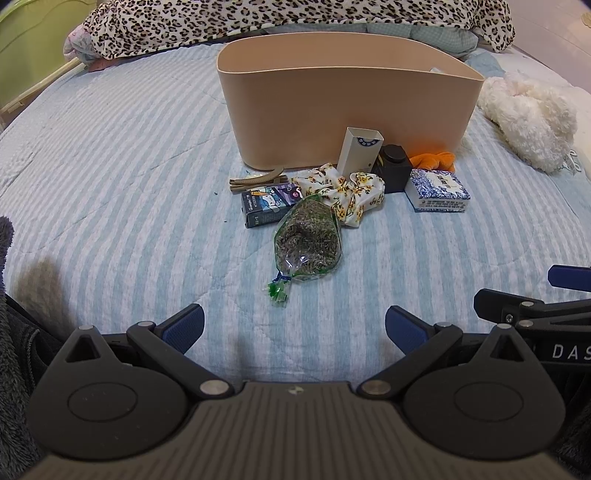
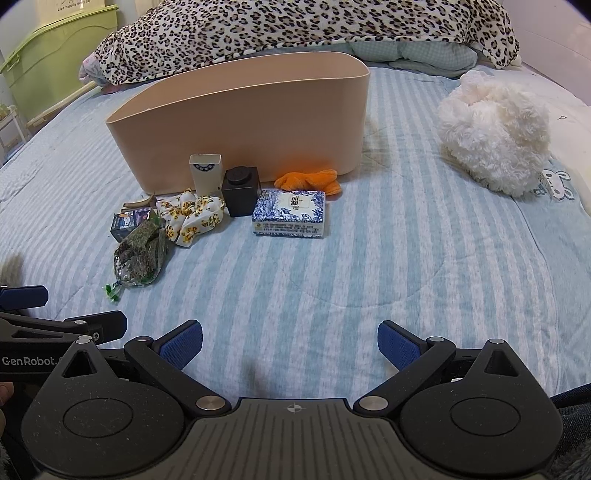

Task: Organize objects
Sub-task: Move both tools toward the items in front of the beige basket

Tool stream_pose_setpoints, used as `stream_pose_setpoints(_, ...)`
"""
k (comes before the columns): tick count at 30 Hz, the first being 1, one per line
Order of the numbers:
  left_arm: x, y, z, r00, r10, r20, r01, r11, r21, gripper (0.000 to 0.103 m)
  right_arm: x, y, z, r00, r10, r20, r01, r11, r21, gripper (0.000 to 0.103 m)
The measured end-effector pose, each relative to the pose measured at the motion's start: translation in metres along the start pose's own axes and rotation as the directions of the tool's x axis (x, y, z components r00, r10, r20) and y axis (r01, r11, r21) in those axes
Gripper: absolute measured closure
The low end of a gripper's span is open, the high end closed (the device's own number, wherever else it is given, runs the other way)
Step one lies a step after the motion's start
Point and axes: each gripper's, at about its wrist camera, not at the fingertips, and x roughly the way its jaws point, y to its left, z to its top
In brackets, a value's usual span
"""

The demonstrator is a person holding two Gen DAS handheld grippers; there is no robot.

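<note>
A tan oval bin (image 1: 343,114) (image 2: 251,122) stands on the striped bed. In front of it lie a clear bag of dried herbs (image 1: 306,245) (image 2: 142,254), a floral scrunchie (image 1: 351,194) (image 2: 192,214), a small dark carton (image 1: 264,206) (image 2: 127,221), a hair clip (image 1: 256,179), a white upright box (image 1: 360,149) (image 2: 206,173), a black cube (image 1: 393,168) (image 2: 240,190), a blue-and-white tissue pack (image 1: 437,190) (image 2: 290,212) and an orange plush (image 1: 434,160) (image 2: 310,179). My left gripper (image 1: 294,328) and right gripper (image 2: 290,341) are open and empty, low and short of the pile.
A fluffy white plush (image 1: 528,118) (image 2: 495,136) lies to the right. A leopard-print blanket (image 1: 258,22) (image 2: 295,33) is bunched behind the bin. A green cabinet (image 2: 55,62) stands at far left, off the bed.
</note>
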Motion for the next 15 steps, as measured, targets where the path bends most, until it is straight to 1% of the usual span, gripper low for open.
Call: stream_pose_setpoints(15,-0.0002,0.0,0.0,1.0,0.0,0.002,0.0,1.0,-0.001,0.0,0.0009,-0.0005,-0.0007,1.0,0.001,0.0,-0.001,1.0,-0.001,0.0)
